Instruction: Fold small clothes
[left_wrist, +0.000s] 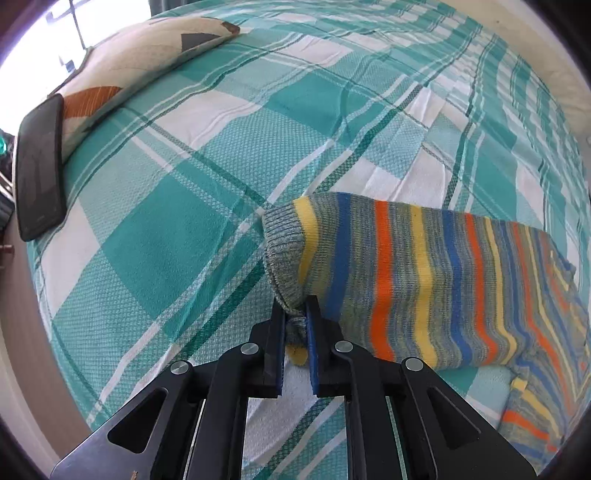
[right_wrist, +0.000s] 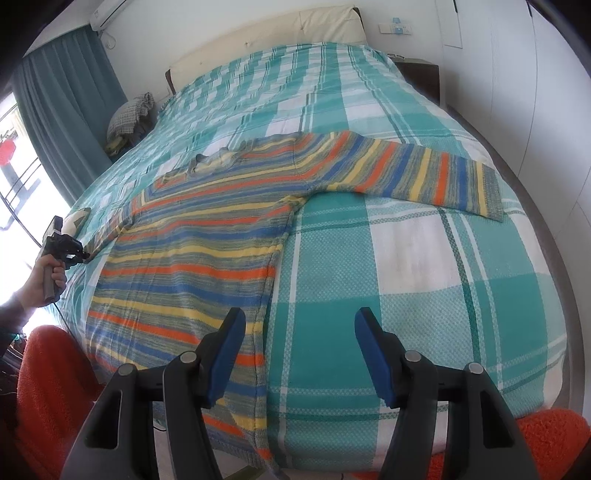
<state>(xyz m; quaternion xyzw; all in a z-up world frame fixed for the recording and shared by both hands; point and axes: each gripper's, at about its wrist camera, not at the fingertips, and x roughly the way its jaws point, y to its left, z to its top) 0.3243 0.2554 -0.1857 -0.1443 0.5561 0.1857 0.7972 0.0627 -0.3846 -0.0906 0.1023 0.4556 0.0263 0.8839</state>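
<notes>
A small striped sweater in orange, yellow, blue and grey lies flat on the bed, with one sleeve stretched out to the right. In the left wrist view my left gripper is shut on the grey cuff of the other sleeve. That gripper also shows in the right wrist view at the sweater's left side. My right gripper is open and empty, hovering over the sweater's lower right edge near the foot of the bed.
The bed has a teal and white checked cover. A pillow and a black phone lie at the bed's left side. Another pillow is by the curtain. Orange fabric sits below the bed's foot.
</notes>
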